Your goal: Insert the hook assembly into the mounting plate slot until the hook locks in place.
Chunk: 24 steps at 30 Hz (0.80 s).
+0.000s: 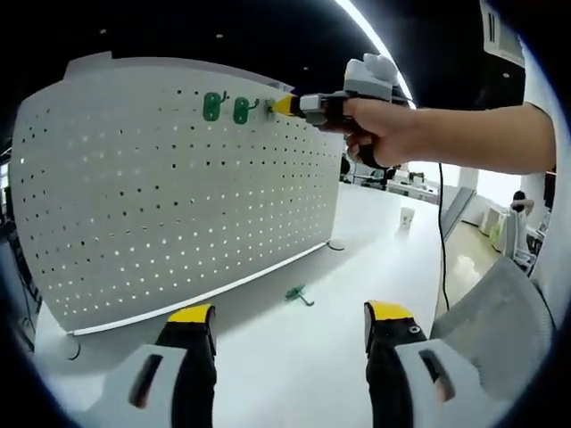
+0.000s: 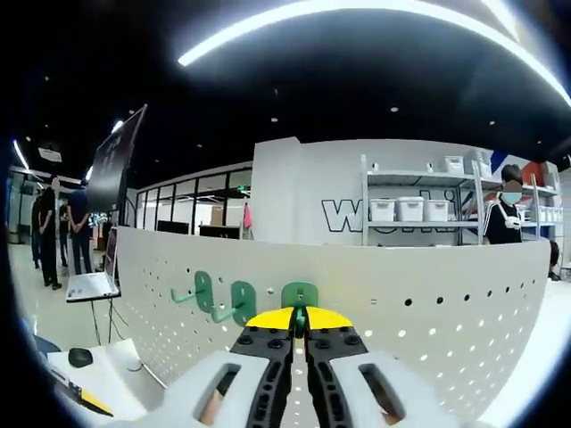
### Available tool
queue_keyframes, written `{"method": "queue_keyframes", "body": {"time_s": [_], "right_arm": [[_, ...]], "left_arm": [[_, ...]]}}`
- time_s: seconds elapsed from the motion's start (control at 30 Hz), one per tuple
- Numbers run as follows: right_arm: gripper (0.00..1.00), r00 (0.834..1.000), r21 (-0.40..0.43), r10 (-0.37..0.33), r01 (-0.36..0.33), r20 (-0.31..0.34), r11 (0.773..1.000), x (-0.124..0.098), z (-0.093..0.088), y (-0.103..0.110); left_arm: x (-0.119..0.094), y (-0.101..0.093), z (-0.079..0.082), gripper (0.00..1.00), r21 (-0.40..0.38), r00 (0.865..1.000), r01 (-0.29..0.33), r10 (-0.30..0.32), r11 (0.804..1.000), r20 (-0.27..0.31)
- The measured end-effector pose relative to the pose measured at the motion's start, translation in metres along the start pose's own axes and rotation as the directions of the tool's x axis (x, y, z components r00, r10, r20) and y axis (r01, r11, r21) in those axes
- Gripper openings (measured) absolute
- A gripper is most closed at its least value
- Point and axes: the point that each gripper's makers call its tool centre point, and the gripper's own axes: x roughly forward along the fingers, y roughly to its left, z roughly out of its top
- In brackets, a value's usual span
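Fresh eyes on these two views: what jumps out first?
The big white pegboard standing upright on the table, with two green hooks already mounted near its top edge. Beside them the right gripper presses a third green hook against the board, jaws shut on it. One spare hook lies on the table.

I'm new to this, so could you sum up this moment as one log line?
right gripper: shut on hook at pegboard | left gripper: open | two hooks mounted | spare hook on table

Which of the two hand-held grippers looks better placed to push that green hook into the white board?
Right: the right gripper is shut on the green hook at the pegboard. The left gripper is open, low over the table.
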Motion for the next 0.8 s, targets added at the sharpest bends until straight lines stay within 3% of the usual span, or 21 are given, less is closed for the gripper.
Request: {"method": "queue_keyframes", "body": {"time_s": [0.27, 0.67, 0.8], "right_arm": [[0.01, 1.0, 0.039, -0.015, 0.014, 0.004, 0.999, 0.0025, -0.0042, -0.0024], [0.01, 0.991, -0.071, -0.129, 0.128, -0.017, 0.989, 0.0059, -0.0044, 0.0013], [0.02, 0.985, -0.055, -0.168, 0.166, -0.025, 0.985, 0.0066, -0.0046, -0.0001]], "left_arm": [[-0.0006, 0.0019, -0.003, 0.69, -0.005, 1.0, -0.002, 0.002, 1.0, -0.007], [0.0, 0.0001, -0.0039, 0.69, 0.002, 1.0, 0.0, 0.0, 1.0, -0.011], [-0.0007, 0.0005, -0.0037, 0.69, -0.001, 1.0, -0.002, 0.002, 1.0, -0.007]]}}
